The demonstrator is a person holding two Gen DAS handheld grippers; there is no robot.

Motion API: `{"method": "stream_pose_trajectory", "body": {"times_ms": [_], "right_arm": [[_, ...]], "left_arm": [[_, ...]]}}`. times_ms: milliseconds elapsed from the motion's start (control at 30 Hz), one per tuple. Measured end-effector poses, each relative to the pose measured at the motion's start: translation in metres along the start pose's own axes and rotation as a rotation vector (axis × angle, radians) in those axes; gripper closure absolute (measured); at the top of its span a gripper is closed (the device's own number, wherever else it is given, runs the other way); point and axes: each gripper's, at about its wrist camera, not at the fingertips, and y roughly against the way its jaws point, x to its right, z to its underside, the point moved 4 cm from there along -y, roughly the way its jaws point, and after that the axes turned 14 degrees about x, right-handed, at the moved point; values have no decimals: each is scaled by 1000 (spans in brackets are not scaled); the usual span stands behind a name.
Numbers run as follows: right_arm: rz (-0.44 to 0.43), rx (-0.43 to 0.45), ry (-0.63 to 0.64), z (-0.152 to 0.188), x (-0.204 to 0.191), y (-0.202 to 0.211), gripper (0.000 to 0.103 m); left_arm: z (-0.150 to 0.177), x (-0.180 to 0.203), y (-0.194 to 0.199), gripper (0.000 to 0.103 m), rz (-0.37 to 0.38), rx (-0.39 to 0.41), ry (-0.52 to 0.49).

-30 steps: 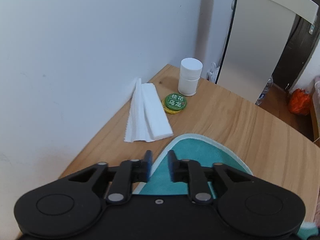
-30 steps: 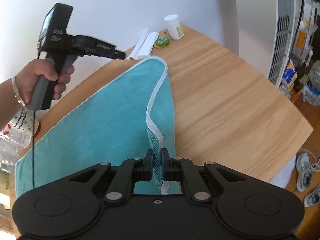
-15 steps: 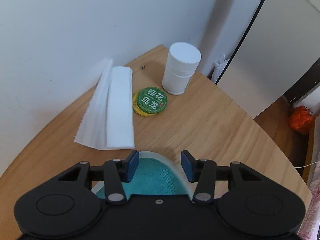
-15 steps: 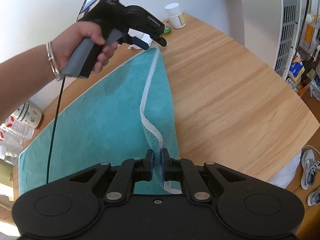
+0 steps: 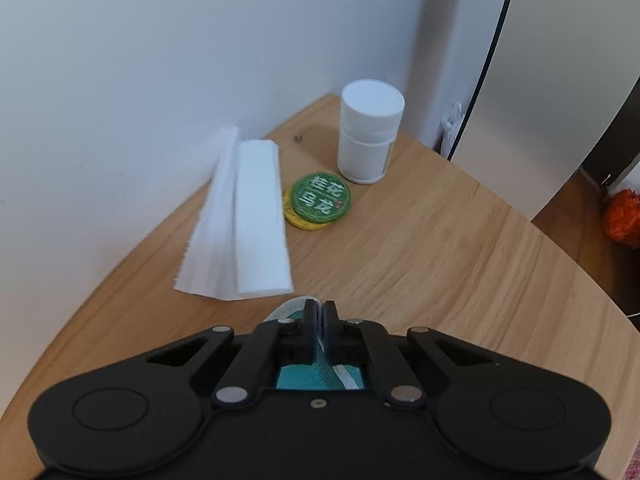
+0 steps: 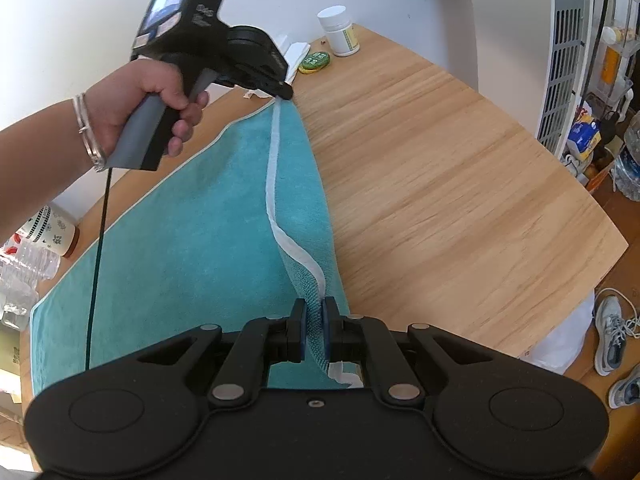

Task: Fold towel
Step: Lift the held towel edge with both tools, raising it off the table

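Note:
A teal towel (image 6: 192, 240) with a white hem lies spread on the wooden table (image 6: 440, 168). Its right edge is lifted into a ridge between my two grippers. My right gripper (image 6: 314, 312) is shut on the near corner of that edge. At the far corner, my left gripper (image 6: 285, 94), held in a person's hand (image 6: 136, 100), pinches the hem. In the left wrist view the left gripper (image 5: 319, 310) is shut on the towel's (image 5: 312, 376) white-edged corner, and most of the cloth is hidden under the tool.
Near the wall stand a white jar (image 5: 370, 136), a green round tin (image 5: 319, 200) and a stack of white tissues (image 5: 244, 220). A patterned cup (image 6: 52, 228) and plastic bottles (image 6: 20, 272) sit at the table's left end. Shoes (image 6: 610, 332) lie on the floor at right.
My left gripper went from open over the far corner to shut on it, and that corner is now lifted slightly. The right gripper has kept its hold on the near corner.

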Motion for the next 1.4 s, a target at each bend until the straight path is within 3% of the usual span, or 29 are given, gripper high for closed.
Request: {"method": "stream_pose_trajectory", "body": {"times_ms": [233, 500, 733, 967, 1133, 1400], "right_arm": [[-33, 13, 30, 0, -15, 6, 95], [-79, 29, 105, 12, -58, 19, 95], [-140, 28, 168, 33, -109, 31, 95], [-276, 2, 270, 66, -187, 33, 95], [-372, -33, 363, 90, -246, 28, 95], [-483, -103, 457, 100, -294, 19, 95]], "left_arm": [[0, -38, 51, 101, -39, 61, 57], [13, -95, 127, 101, -114, 130, 148], [54, -152, 204, 101, -181, 181, 218], [97, -214, 266, 101, -248, 231, 281], [132, -254, 299, 101, -297, 235, 342], [180, -295, 345, 101, -411, 244, 437]]}}
